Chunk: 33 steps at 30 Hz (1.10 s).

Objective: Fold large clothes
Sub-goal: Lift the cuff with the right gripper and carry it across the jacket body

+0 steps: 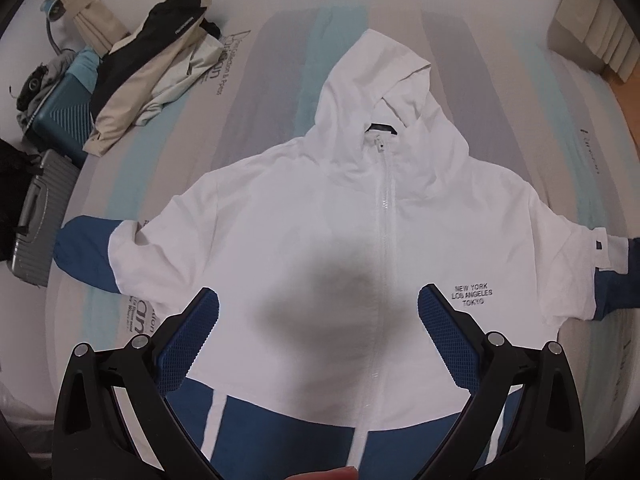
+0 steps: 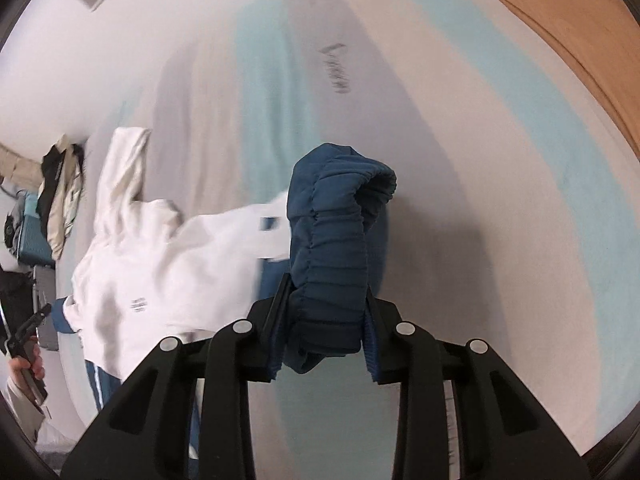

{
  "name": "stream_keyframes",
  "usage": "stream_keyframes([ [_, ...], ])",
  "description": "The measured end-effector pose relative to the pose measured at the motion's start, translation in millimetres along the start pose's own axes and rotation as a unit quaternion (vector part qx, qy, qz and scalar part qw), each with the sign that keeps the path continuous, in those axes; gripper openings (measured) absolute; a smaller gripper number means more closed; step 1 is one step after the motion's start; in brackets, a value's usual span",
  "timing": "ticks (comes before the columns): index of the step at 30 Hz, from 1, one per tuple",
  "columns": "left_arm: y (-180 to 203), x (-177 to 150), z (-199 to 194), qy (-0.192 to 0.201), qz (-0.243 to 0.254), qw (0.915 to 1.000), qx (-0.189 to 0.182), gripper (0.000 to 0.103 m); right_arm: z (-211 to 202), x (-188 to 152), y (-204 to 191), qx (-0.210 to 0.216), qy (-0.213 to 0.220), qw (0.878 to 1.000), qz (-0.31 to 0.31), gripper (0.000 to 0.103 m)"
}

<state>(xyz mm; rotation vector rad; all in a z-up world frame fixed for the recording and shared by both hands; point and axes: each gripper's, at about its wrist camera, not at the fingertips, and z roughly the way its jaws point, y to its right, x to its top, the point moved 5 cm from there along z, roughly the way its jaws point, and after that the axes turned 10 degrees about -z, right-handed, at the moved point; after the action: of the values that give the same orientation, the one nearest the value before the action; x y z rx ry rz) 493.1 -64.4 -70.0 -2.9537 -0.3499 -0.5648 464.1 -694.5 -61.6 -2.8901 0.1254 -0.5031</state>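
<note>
Left tongs [image 1: 318, 312] wide open and empty above a hoodie [image 1: 320, 208] spread flat on a bed [image 1: 560, 128].
From the left wrist, the white and blue hoodie lies zipped, front up, hood away, sleeves out; a second garment [image 1: 152, 68] lies near the bed's edge.

From the right wrist, the right tongs [image 2: 325, 312] are narrowly closed on the blue cuff [image 2: 336, 248], lifted off the bed.
</note>
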Motion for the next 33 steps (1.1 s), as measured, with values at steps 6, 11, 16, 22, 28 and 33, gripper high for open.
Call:
stream_keyframes([
  [6, -39, 6, 2, 0.008, -0.004, 0.9997, -0.024, 0.097, -5, 12, -100, -0.008, 0.006, 1.000, -0.027, 0.029],
  [11, -84, 21, 17, 0.003, -0.011, 0.9985, -0.053, 0.097, 7, 13, -187, -0.022, 0.004, 0.999, -0.044, 0.029],
  [16, -132, 33, 39, -0.007, -0.005, 0.9975, -0.070, 0.097, 29, 2, -276, -0.038, 0.004, 0.998, -0.055, 0.029],
  [22, -174, 49, 63, -0.012, 0.015, 0.9962, -0.085, 0.097, 52, -10, -364, -0.047, 0.009, 0.997, -0.060, 0.029],
  [28, -211, 49, 80, -0.001, 0.014, 0.9959, -0.090, 0.097, 84, -20, -433, -0.032, 0.013, 0.998, -0.056, 0.029],
  [33, -240, 44, 93, 0.006, -0.009, 0.9966, -0.081, 0.097, 115, -18, -501, -0.007, 0.012, 0.995, -0.096, 0.028],
])
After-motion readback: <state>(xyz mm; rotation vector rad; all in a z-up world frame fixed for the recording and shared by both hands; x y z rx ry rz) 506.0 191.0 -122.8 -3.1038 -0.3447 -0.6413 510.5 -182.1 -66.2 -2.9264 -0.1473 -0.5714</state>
